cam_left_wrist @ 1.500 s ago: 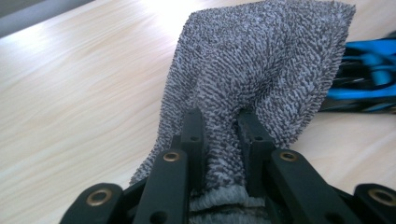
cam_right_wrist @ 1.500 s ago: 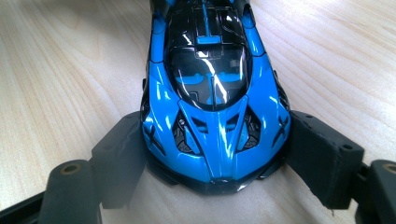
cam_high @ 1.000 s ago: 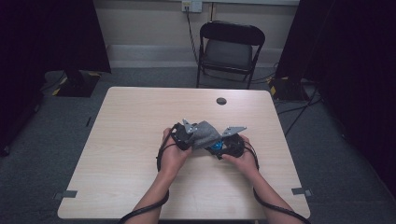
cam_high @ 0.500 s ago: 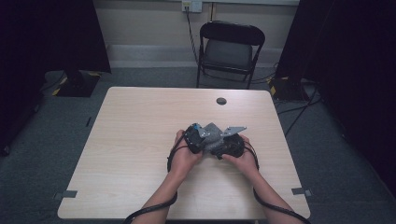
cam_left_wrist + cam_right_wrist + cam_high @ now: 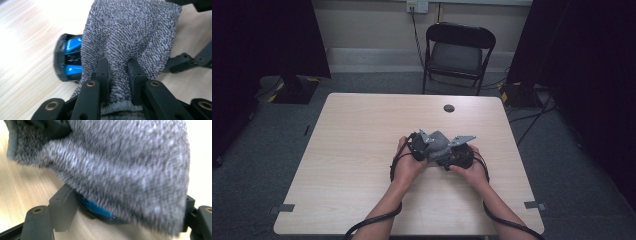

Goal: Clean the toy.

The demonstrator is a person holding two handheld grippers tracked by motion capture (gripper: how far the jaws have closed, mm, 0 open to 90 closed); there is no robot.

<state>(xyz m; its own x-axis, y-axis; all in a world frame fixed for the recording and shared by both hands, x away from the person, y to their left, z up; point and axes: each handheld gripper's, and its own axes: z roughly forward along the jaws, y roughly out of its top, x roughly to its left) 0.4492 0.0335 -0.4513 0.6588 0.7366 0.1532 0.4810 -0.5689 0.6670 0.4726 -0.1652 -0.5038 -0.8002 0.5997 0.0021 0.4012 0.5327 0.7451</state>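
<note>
1. Near the middle of the counter [image 5: 352, 150], both hands met over a grey knitted cloth [image 5: 439, 142].
2. The left gripper [image 5: 117, 72] had its jaws pinched narrow on a fold of that cloth near its hemmed edge.
3. A black and blue round object [image 5: 68, 60] lay on the wood, partly under the cloth.
4. The right gripper [image 5: 120, 207] stood wide, its jaws on either side of the round object with the cloth draped over them.

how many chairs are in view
1: a black folding chair stands on the floor beyond the table's far edge, near the back wall; the dark sides could hide others.
</note>
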